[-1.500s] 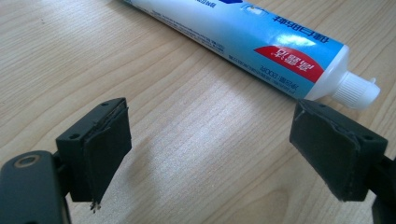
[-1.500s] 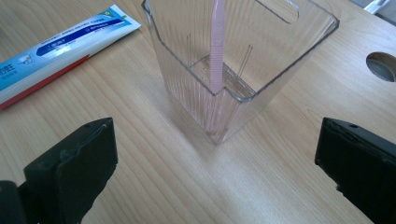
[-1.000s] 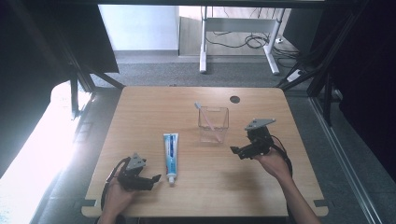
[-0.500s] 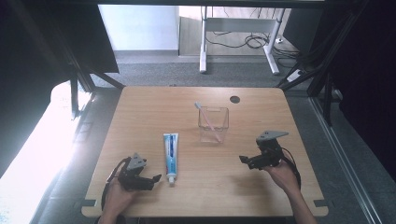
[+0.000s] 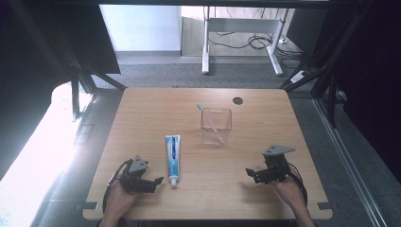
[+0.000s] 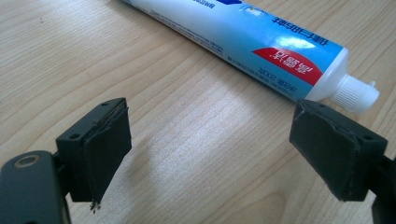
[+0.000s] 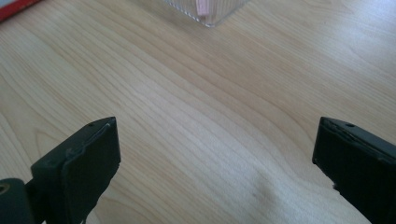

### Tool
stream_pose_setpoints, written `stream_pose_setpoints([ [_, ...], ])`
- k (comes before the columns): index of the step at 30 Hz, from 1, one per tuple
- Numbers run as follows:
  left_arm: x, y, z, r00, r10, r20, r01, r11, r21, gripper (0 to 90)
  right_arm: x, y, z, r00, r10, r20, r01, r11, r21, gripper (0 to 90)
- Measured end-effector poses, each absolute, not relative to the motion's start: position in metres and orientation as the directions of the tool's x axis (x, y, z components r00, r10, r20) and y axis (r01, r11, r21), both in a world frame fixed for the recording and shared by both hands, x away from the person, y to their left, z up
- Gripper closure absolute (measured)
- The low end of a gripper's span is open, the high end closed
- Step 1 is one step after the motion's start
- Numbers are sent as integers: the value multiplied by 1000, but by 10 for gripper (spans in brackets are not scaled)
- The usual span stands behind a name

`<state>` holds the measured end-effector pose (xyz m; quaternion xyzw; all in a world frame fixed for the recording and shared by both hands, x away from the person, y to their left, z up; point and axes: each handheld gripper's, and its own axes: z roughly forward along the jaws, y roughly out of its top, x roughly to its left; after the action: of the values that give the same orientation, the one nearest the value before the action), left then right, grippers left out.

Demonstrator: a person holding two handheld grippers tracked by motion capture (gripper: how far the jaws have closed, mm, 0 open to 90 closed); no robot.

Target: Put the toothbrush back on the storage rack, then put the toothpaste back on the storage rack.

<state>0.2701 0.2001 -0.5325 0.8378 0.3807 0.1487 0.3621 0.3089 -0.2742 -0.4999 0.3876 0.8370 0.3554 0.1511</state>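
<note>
1. A pale wooden surface (image 5: 142, 123) carries three things: a toothpaste tube (image 5: 172, 152), a clear square holder (image 5: 216, 126), and a pink toothbrush (image 5: 211, 124) leaning inside that holder.
2. The toothbrush appears settled: its handle end sits at the bottom of the holder and its head pokes out above the far left rim. That part of the work looks finished.
3. The toothpaste tube lies flat just left of the holder, apart from it, its white cap pointing toward the person. Nothing grips it yet.
4. The left gripper (image 5: 152, 182) rests low at the near left edge, its jaws spread wide with nothing between them. In the left gripper view the capped end of the tube lies just beyond the jaw tips, near but not touched.
5. The right gripper (image 5: 251, 174) sits near the front right, well apart from the holder, jaws likewise wide apart and empty.
6. What seems left: closing on the tube and moving it, likely into the holder.
</note>
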Motion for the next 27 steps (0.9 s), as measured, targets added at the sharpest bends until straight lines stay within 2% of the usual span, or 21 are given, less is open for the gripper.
stream_pose_setpoints([
  [13,271,200,-532,667,745,-16,529,-457,715,130,291,-279,-519,-646,763,-25,538,478,695,11],
  [27,270,201,-526,661,750,-27,536,-446,717,148,287,-281,-524,-646,762,-46,522,485,702,26],
])
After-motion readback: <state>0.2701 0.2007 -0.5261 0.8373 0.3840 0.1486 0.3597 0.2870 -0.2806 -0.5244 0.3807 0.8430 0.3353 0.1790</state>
